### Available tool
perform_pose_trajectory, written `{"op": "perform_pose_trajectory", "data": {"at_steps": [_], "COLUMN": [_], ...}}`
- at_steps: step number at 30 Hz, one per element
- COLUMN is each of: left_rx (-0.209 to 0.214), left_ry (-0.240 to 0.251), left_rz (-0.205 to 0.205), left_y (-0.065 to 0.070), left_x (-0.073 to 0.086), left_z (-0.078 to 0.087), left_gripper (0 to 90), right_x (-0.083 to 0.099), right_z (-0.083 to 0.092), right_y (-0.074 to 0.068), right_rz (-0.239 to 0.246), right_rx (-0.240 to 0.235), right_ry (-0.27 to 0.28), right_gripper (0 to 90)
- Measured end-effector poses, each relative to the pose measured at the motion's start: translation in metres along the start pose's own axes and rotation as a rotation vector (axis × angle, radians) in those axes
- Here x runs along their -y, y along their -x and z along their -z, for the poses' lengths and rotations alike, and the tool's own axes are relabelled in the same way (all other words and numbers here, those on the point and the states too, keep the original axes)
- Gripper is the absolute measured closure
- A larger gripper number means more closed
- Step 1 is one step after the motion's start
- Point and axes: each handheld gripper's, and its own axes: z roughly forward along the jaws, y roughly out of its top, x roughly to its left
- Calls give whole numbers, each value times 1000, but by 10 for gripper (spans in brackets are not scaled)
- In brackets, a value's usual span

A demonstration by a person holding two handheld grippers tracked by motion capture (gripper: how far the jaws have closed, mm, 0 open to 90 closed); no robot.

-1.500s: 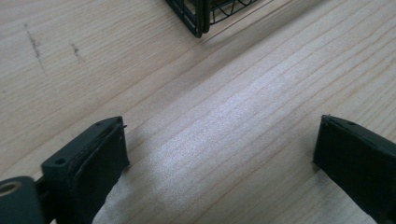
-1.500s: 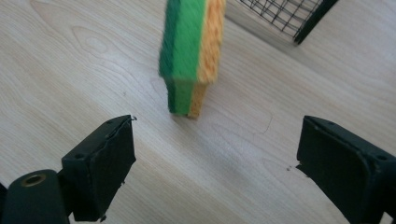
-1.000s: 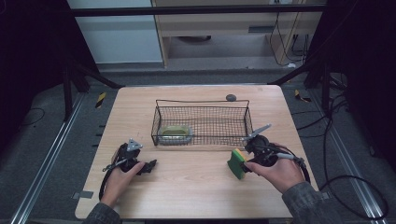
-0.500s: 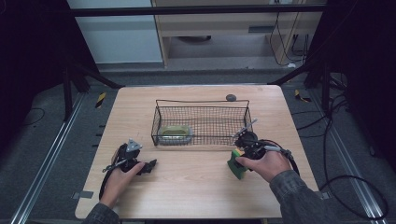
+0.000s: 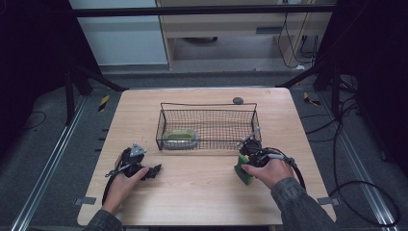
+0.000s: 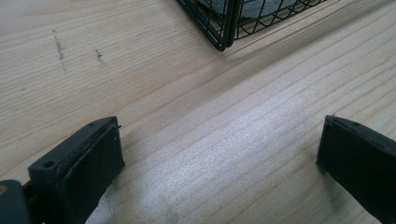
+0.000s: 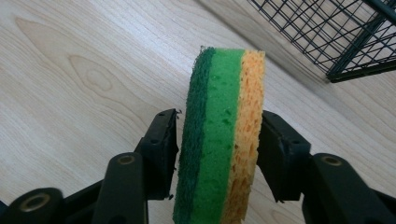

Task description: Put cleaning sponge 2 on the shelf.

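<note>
- Left hand-held gripper [image 5: 155,170], lower left of high view: lies low on the pale wood worktop [image 5: 202,197], person's left hand [image 5: 126,179] wrapped round its body, grey three-cornered plate on top. Jaws released, wide apart; in left gripper view just bare wood grain btwn them, nothing held.
- Black wire mesh basket [image 5: 207,126], centre of high view, upper half of the worktop. One corner of it shows at top centre of left gripper view, well apart from the jaws.
- Pale green-yellow flat sponge-like item [image 5: 180,138] lies inside the basket, at its left end near the front wall; too small to tell more.
- Small dark grey round object [image 5: 237,100] on the worktop just beyond the basket's far right corner, upper centre of frame.
- Green-and-yellow layered sponge w/ dark green scrub face [image 7: 223,140]: right of centre in high view, just in front of the basket's right front corner, standing on edge. In right gripper view it's upright in mid-frame, scrub face to the left, yellow layer to the right.
- Right hand-held gripper [image 5: 242,161], lower right of centre in high view, right hand [image 5: 269,171] behind it, cable looping off to the right. Jaws have just been closing w/ the sponge btwn them; both pads now sit against its faces, so it's grasping the sponge. Basket corner at upper right of that view, near but apart.
</note>
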Motion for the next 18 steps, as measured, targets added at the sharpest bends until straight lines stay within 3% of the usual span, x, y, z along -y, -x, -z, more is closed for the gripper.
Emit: {"op": "perform_pose_trajectory", "data": {"at_steps": [5,11,18], "left_rx": [0,0,0], "left_ry": [1,2,2], "left_rz": [0,-1,-1], "left_y": [0,0,0], "left_x": [0,0,0], "left_z": [0,0,0], "left_gripper": [0,0,0], "right_x": [0,0,-4], "right_z": [2,10,33], "right_y": [0,3,6], "right_rz": [1,-5,-8], "right_rx": [-17,-29,-25], "right_ry": [8,24,73], "right_gripper": [639,650,649]}}
